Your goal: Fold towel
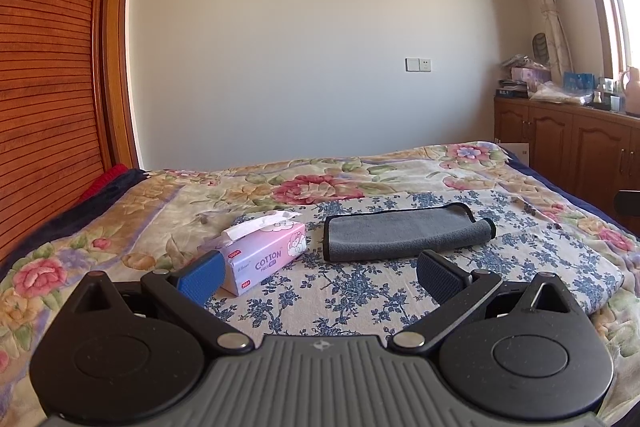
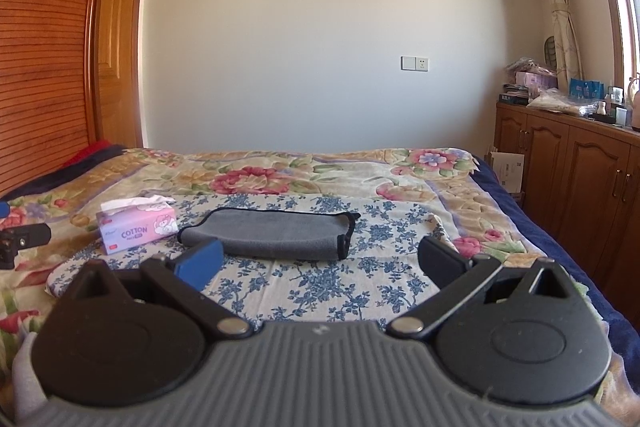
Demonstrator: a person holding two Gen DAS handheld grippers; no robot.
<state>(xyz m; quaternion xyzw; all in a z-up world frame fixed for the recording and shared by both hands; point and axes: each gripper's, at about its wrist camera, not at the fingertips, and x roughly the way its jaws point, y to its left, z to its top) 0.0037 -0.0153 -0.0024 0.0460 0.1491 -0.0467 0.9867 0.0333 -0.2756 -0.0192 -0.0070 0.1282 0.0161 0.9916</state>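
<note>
One towel (image 1: 404, 235) and one tissue box (image 1: 264, 254) at its 9 o'clock lay on the bed (image 1: 120, 227). Left tool (image 1: 320, 277) and right tool (image 2: 320, 267) stood wide, empty. Only the right view showed the other tool (image 2: 24, 235).

**Towel and tissue box ahead of both grippers**

On the bed (image 1: 120, 211), the cloth sheet (image 1: 352, 291) lies under the left gripper (image 1: 320, 277) and the right gripper (image 2: 320, 265). The towel (image 1: 404, 233) lies on the sheet, ahead of both sets of jaws. The tissue box (image 1: 264, 251) stands left of the towel, just beyond the left gripper's left jaw. The cabinet (image 2: 568, 183) stands right of the bed.
</note>
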